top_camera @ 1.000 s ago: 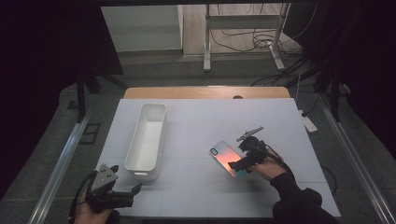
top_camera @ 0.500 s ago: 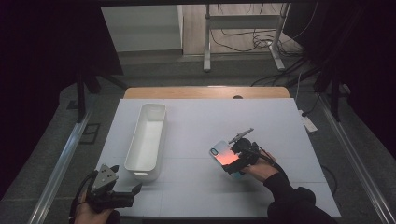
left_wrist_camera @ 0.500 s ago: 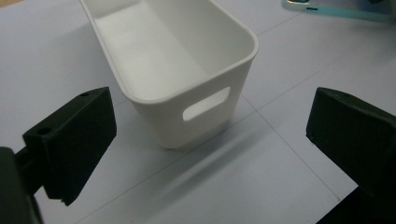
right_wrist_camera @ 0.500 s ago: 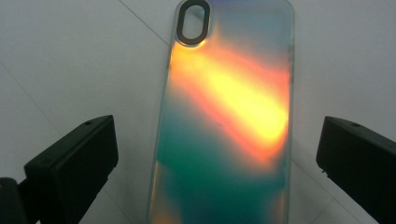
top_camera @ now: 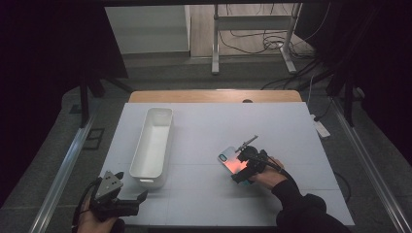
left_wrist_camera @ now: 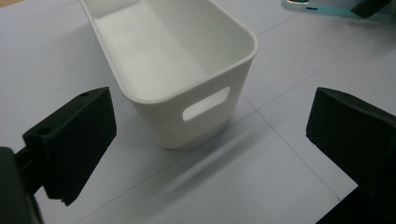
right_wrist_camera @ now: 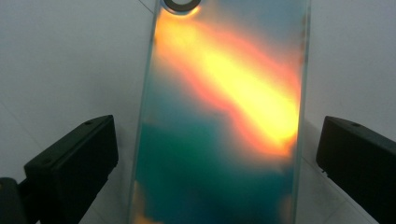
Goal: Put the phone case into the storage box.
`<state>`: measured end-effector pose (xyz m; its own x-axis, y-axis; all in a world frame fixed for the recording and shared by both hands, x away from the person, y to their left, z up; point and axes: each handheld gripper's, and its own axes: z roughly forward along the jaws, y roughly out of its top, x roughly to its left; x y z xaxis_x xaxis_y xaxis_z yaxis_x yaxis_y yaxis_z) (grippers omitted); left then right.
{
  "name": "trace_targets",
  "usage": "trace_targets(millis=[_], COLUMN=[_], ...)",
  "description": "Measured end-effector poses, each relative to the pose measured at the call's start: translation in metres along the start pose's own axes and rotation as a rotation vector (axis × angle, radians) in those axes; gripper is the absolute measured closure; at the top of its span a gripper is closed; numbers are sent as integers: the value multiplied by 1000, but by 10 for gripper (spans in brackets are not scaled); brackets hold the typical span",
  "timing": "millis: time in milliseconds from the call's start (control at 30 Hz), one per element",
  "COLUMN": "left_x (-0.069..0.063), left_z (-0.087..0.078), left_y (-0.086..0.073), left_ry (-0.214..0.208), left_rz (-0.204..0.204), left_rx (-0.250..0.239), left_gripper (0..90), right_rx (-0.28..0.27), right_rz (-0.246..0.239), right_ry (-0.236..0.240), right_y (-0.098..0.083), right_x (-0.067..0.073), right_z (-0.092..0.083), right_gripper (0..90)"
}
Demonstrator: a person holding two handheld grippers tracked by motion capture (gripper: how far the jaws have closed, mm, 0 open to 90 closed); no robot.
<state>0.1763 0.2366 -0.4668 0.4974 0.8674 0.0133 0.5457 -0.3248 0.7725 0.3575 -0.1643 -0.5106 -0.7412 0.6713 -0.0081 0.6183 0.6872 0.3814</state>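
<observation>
- High view: the phone case (top_camera: pixel 232 162) lay flat on the table (top_camera: pixel 291 131), right of the middle and towards the near edge. The right gripper (top_camera: pixel 245 167) sat directly over its near end. Against the frame a second ago, that gripper had crept leftward along the case, which itself had not shifted. The white bin (top_camera: pixel 154 145) stood well apart at the left, and the left gripper (top_camera: pixel 130 204) waited at the near-left corner, unmoved.
- Left gripper view: the left gripper (left_wrist_camera: pixel 210 140) stood wide and released, holding nothing, and faced the bin's (left_wrist_camera: pixel 187 70) near end with its handle slot. The case's edge (left_wrist_camera: pixel 336 7) showed at the top right.
- Right gripper view: the right gripper (right_wrist_camera: pixel 215 158) was spread, one jaw on each side of the iridescent case (right_wrist_camera: pixel 219 121), neither touching it.
- Judgement: the step in hand looked like lining up a grasp on the case. The next move would call for lowering until the jaws flanked its long edges, then closing squarely, since a thin, flat case could slip away.
</observation>
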Motion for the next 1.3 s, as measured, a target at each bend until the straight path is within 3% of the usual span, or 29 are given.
trace_targets(millis=[267, 567, 633, 733, 1300], left_x=[0, 0, 0, 0, 1], left_z=[0, 0, 0, 0, -1], left_y=[0, 0, 0, 0, 0], left_ry=[1, 1, 0, 1, -6], left_rz=[1, 2, 0, 1, -12], left_rx=[2, 2, 2, 3, -10], left_gripper=[23, 23, 23, 23, 21], right_rx=[20, 27, 31, 31, 28], right_rz=[-22, -25, -24, -17, -21], right_ry=[-30, -33, -31, -24, -22], right_y=[-2, -1, -1, -1, -2], right_x=[2, 2, 2, 1, 1], right_z=[5, 5, 4, -2, -6], right_gripper=[0, 0, 19, 156, 168])
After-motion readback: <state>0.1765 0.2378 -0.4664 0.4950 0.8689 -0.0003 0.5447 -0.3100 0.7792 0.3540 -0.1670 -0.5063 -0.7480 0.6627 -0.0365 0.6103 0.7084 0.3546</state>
